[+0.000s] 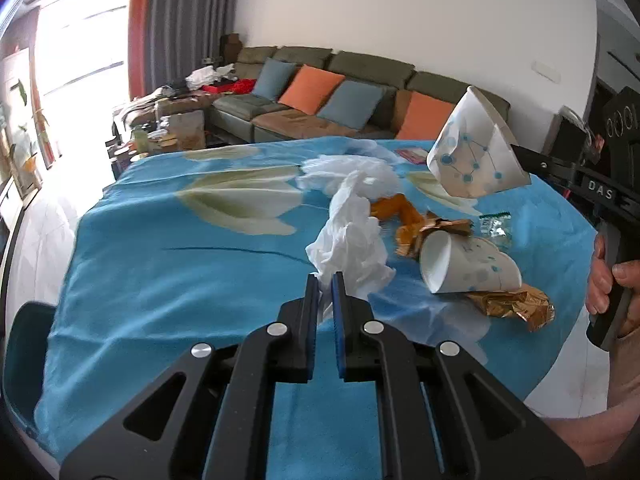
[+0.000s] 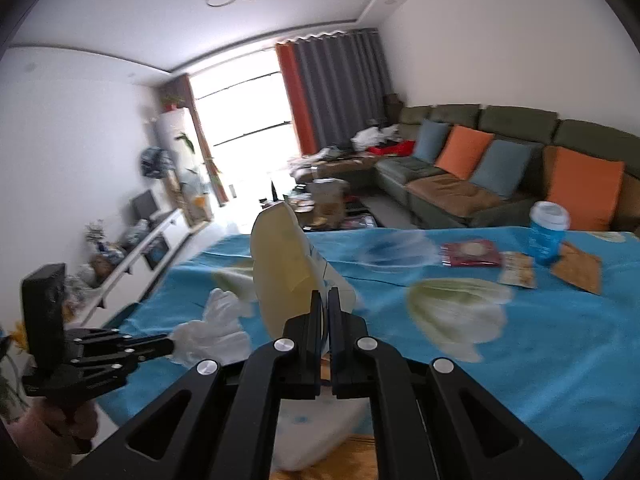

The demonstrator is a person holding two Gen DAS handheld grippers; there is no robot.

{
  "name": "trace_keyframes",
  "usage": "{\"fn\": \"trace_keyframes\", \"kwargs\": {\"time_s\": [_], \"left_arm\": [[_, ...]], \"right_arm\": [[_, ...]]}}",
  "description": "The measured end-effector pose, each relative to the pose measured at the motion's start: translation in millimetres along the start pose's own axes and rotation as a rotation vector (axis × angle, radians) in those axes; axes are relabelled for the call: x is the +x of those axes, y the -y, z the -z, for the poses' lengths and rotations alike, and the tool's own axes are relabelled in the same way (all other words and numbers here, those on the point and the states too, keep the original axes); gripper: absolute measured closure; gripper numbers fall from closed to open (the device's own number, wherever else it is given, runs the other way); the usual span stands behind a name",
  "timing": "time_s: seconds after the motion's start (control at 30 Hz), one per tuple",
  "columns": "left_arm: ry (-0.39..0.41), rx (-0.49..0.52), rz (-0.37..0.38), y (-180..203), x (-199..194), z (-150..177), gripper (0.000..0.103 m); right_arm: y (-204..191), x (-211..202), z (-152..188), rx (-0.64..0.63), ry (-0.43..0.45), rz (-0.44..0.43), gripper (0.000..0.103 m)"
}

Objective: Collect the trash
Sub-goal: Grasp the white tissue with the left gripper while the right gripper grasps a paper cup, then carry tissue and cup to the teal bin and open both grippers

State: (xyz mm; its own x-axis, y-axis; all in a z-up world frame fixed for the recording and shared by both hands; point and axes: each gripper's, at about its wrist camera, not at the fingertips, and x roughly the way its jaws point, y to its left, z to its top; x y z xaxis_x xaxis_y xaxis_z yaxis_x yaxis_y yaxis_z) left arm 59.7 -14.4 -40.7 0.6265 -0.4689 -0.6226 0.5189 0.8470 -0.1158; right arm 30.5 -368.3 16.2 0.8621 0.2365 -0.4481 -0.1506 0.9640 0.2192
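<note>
The left gripper (image 1: pixel 326 280) pinched a tissue (image 1: pixel 350 240), the right gripper (image 2: pixel 325 300) a paper cup (image 1: pixel 472 148); another cup (image 1: pixel 468 266) and wrappers (image 1: pixel 512 304) remained near the table's (image 1: pixel 160 280) right edge.

Second cup (image 2: pixel 320 432) (mostly behind gripper linkage)

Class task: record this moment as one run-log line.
left gripper: shut on crumpled white tissue | right gripper: shut on blue-dotted white paper cup, lifted | second paper cup: lying on table
</note>
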Motion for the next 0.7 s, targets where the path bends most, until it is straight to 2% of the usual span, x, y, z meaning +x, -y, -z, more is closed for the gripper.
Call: {"fn": "trace_keyframes", "kwargs": {"time_s": [0.33,0.7], "left_arm": [[0.035,-0.111,-0.037,-49,-43,24,0.095],[0.087,-0.205,-0.124,-97,-90,44,0.095]], "right_arm": [[-68,30,2,-0.045,-0.053,-0.207,0.101],[-125,67,4,-0.075,-0.126,-0.347,0.101]]}}
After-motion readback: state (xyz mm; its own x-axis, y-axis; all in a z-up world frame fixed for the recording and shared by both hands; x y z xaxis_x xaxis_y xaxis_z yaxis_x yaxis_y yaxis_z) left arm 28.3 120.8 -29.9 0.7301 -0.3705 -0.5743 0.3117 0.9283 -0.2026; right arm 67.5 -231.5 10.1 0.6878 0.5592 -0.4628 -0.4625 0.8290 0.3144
